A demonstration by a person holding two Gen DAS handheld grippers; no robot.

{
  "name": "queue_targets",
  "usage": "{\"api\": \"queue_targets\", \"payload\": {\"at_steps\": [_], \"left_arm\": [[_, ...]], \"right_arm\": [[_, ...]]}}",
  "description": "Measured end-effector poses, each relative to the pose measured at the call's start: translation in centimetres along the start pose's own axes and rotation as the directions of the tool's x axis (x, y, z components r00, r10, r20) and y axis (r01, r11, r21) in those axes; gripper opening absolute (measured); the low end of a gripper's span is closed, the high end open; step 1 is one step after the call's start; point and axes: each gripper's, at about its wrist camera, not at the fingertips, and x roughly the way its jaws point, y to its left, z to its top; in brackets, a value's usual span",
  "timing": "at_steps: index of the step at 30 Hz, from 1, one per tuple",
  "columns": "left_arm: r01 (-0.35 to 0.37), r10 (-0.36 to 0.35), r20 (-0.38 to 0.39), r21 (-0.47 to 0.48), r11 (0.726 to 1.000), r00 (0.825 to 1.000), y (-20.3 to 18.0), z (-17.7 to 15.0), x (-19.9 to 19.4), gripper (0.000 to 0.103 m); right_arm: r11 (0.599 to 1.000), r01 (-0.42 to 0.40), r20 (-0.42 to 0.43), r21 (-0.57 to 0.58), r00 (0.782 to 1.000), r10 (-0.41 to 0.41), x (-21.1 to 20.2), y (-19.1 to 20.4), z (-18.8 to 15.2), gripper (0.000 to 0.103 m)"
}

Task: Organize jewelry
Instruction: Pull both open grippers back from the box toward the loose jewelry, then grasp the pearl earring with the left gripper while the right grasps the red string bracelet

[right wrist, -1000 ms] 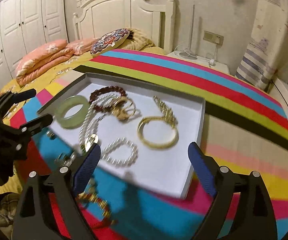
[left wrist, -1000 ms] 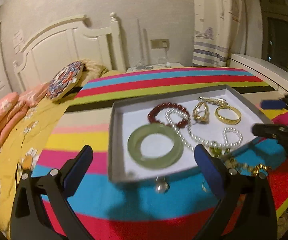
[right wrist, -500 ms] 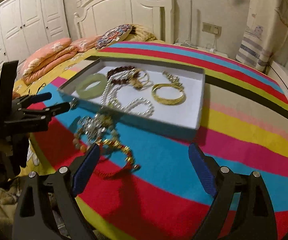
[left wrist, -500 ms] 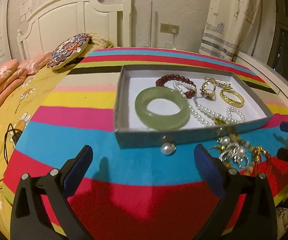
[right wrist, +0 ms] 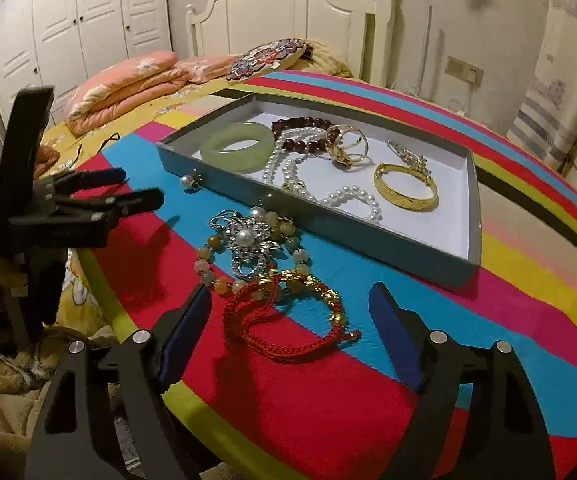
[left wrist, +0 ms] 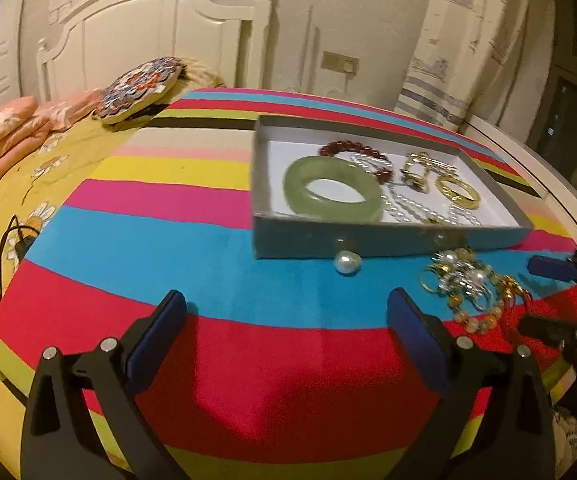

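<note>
A grey tray [left wrist: 372, 237] [right wrist: 473, 216] on the striped cloth holds a green jade bangle [left wrist: 332, 190] [right wrist: 238, 146], a red bead bracelet [right wrist: 300, 133], pearl strands [right wrist: 328, 192], gold rings [right wrist: 346, 146] and a gold bangle [right wrist: 404, 188]. In front of the tray lie a loose pearl [left wrist: 346, 262] [right wrist: 187, 182] and a heap: silver brooch [right wrist: 248, 244], stone bead bracelet [right wrist: 208, 264], red cord bracelet with gold charms [right wrist: 288, 320]; the heap shows in the left wrist view [left wrist: 468, 284]. My left gripper [left wrist: 286, 340] is open and empty, back from the tray. My right gripper [right wrist: 290, 320] is open and empty around the heap's near side.
The striped cloth [left wrist: 168, 260] covers a round surface next to a bed with a yellow sheet [left wrist: 16, 184], pink quilts [right wrist: 128, 84] and a patterned cushion [left wrist: 140, 88]. A black cable [left wrist: 8, 248] lies at the left edge. Curtain and window stand at the right.
Both grippers have pulled back from the tray toward the near edge. The loose heap in front of the tray has come fully into view. Both stay open and empty.
</note>
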Motion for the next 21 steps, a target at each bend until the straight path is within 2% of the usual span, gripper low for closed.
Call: {"api": "queue_targets", "payload": {"at_steps": [1,7,11,14,16,19,21], "left_arm": [[-0.003,0.003,0.007,0.008,1.0,1.0,-0.2,0.0,-0.1,0.099],[-0.003,0.003,0.022,0.032,0.999,1.0,-0.9,-0.1,-0.4,0.095],[0.0,-0.001,0.026,0.041,0.999,1.0,-1.1,-0.1,-0.5,0.092],[0.007,-0.008,0.023,0.058,0.998,1.0,-1.4,0.0,-0.3,0.088],[0.015,-0.016,0.021,0.062,0.998,1.0,-1.4,0.1,-0.2,0.085],[0.041,-0.042,0.013,0.063,0.997,0.999,-1.6,0.4,0.1,0.076],[0.054,-0.056,0.014,0.067,0.996,0.998,-1.9,0.7,0.3,0.074]], "right_arm": [[1.0,-0.012,0.008,0.016,1.0,0.012,-0.4,-0.6,0.0,0.066],[0.999,0.039,-0.005,0.03,0.999,-0.039,-1.0,-2.1,-0.2,0.051],[0.994,0.098,-0.058,-0.053,0.993,-0.101,1.1,-1.0,-0.4,0.043],[0.994,0.071,-0.028,-0.087,0.997,-0.074,1.3,-0.2,-0.2,0.029],[0.992,0.059,-0.019,-0.113,0.998,-0.062,1.4,0.3,-0.3,0.01],[0.99,0.069,-0.006,-0.126,0.998,-0.07,1.0,0.7,-0.6,0.01],[0.99,0.079,0.008,-0.119,0.997,-0.078,0.5,0.5,-0.7,0.01]]}}
